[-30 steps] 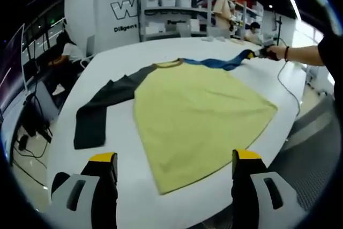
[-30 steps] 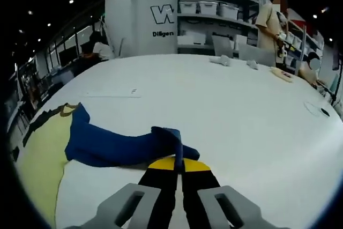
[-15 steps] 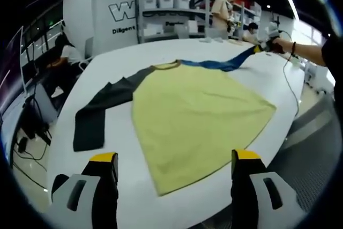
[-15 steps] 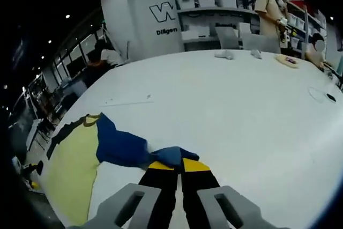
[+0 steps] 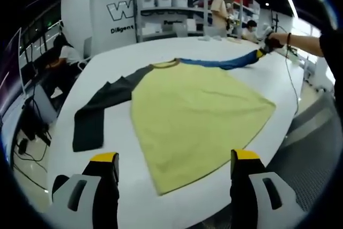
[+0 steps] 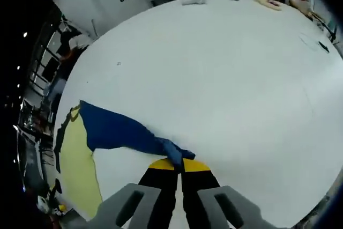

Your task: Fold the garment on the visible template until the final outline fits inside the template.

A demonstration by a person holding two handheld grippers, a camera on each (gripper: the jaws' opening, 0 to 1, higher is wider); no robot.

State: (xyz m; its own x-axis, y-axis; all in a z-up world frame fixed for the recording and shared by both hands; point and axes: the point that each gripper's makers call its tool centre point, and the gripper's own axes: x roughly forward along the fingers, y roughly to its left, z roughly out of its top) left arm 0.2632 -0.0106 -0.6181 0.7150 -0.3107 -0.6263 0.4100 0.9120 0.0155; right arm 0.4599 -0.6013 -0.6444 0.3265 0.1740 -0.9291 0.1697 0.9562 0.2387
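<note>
Lifted since before, the right tool (image 6: 179, 167) clamps the blue sleeve (image 6: 120, 131) of one yellow long-sleeved shirt (image 5: 195, 113). Left tool (image 5: 171, 172), jaws apart, hovers before its hem on the white surface (image 6: 225, 68).

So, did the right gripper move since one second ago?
Yes. In the left gripper view the right gripper, shut on the blue sleeve, sits higher against the white table, pulling the sleeve taut.

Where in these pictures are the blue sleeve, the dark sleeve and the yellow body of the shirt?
blue sleeve (image 6: 120, 131): right gripper view, on the wide middle of the sleeve.
dark sleeve (image 5: 91, 119): left gripper view, on its lower half near the cuff.
yellow body (image 5: 195, 113): left gripper view, on the middle of the front panel.
</note>
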